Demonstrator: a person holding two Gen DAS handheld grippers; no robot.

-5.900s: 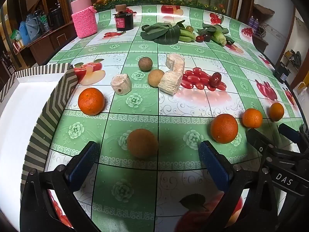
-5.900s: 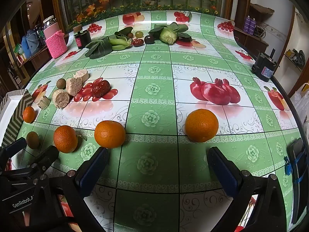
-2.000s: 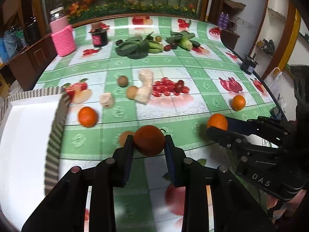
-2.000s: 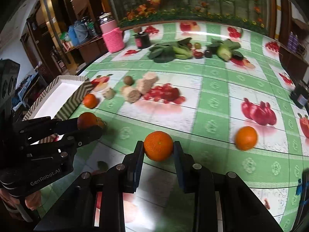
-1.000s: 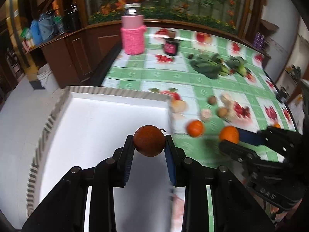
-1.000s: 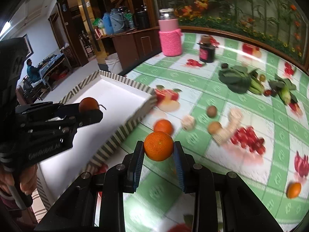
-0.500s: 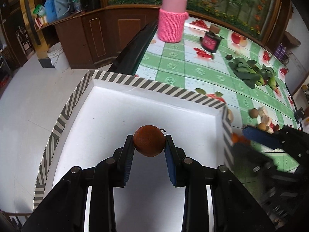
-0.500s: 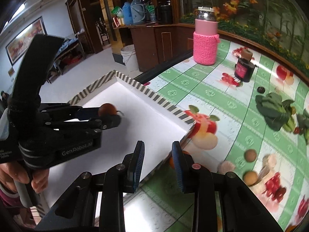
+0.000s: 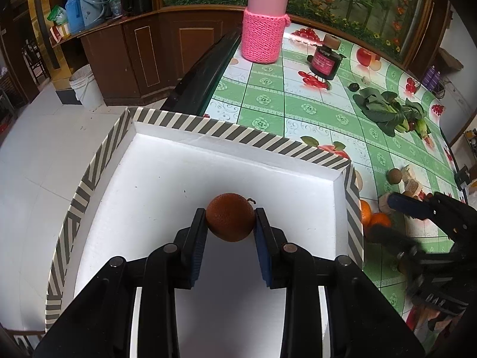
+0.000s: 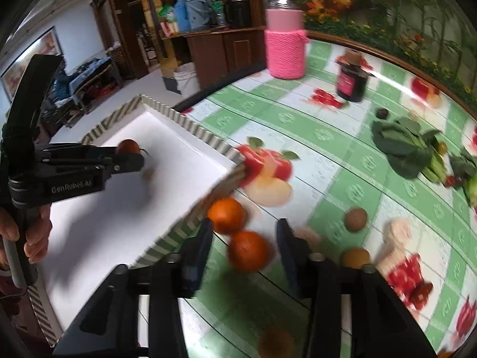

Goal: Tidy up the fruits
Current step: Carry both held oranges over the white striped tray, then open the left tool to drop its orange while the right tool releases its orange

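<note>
My left gripper [image 9: 230,222] is shut on a dark orange fruit [image 9: 229,220] and holds it above the white floor of the striped-rim tray [image 9: 238,132]. It also shows in the right wrist view [image 10: 131,153]. My right gripper [image 10: 244,240] is open; a blurred orange [image 10: 249,250] lies between its fingers on the table, just outside the tray's right rim. A second orange [image 10: 226,215] lies next to it against the rim [image 10: 190,223]. Both oranges show in the left wrist view [image 9: 374,217].
A pink knitted jar [image 9: 262,26] and a dark jar [image 9: 323,59] stand at the back. Greens [image 9: 387,110], brown round fruits [image 10: 355,219] and pale chunks [image 10: 398,234] lie to the right. The tray overhangs the table's dark edge [image 9: 205,80].
My right gripper has opened and the orange it held now lies on the table beside the tray. My left gripper still holds its fruit over the tray, which looks closer.
</note>
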